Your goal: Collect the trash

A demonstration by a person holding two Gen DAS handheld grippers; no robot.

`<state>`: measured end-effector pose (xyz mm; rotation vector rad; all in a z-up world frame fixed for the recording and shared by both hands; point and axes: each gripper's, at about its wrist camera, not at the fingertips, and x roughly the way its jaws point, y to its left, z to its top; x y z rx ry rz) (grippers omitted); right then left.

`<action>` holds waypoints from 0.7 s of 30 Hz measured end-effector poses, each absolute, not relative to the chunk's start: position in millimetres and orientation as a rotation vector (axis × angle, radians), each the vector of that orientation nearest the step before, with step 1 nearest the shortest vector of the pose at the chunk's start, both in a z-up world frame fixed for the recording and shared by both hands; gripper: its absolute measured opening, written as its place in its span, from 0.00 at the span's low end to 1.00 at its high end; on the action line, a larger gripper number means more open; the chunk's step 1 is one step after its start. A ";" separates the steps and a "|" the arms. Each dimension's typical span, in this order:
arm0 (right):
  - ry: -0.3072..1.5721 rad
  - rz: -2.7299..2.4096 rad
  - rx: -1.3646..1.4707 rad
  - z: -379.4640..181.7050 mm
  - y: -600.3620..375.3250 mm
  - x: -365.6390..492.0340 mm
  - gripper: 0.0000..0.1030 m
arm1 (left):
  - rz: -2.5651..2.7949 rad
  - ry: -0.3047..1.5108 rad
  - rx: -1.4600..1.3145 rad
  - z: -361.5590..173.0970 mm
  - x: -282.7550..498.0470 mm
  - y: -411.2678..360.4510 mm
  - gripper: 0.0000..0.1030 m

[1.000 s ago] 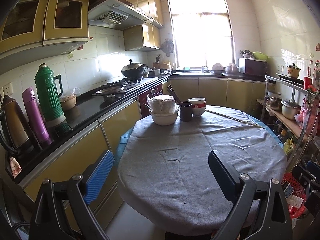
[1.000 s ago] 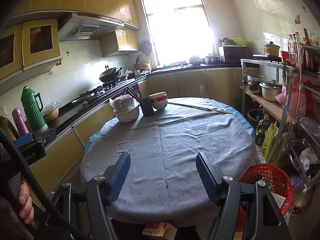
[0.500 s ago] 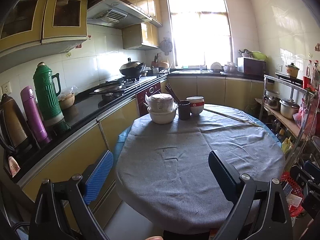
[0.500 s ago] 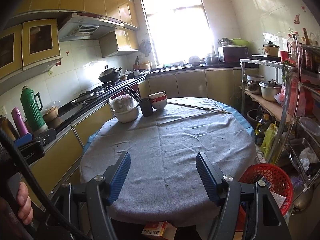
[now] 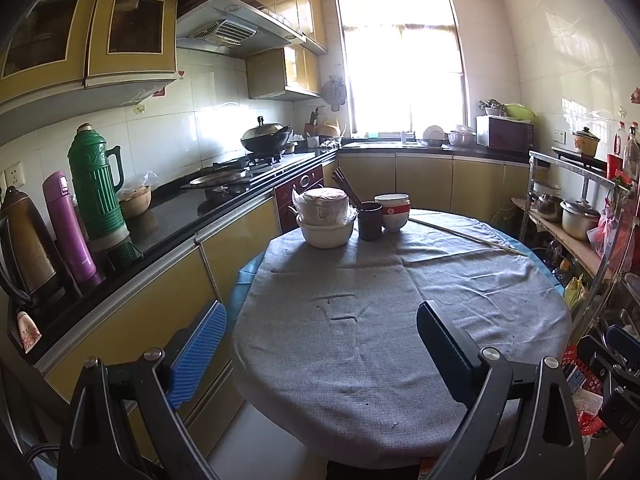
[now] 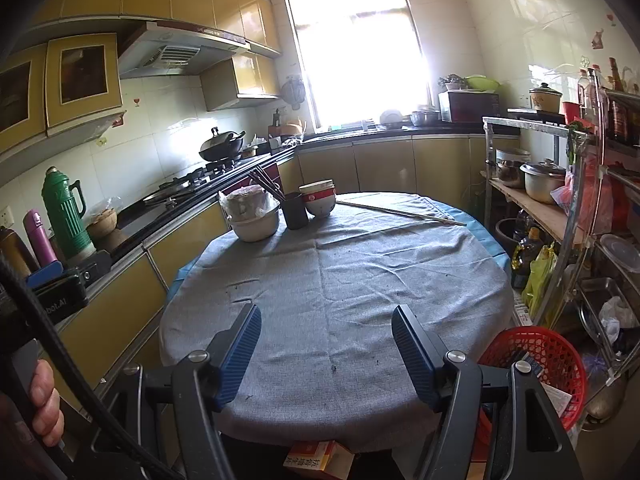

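Flat carton [image 6: 319,455], long axis seemingly crosswise.

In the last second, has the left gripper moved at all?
Yes. The left gripper has drifted slightly left and back: the green flask sits further right in its view.

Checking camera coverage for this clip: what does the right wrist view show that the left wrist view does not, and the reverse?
Only the right wrist view shows the small red and yellow carton on the floor under the table's near edge, and nearly the whole red basket. Only the left wrist view shows the brown kettle whole, at the near end of the counter. Both show the grey-clothed table, the stacked bowls, the chopstick cup and the green thermos. Both grippers, left and right, are open and empty.
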<state>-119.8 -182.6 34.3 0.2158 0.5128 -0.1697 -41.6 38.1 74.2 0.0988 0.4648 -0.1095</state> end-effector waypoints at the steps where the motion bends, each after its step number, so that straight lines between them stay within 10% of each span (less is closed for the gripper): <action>1: 0.512 -0.170 0.216 34.4 -182.8 -119.8 0.69 | -0.109 0.465 0.099 74.1 -41.4 38.1 0.93; 21: 0.513 -0.166 0.211 35.7 -180.7 -117.5 0.69 | -0.108 0.462 0.100 74.3 -42.4 38.4 0.93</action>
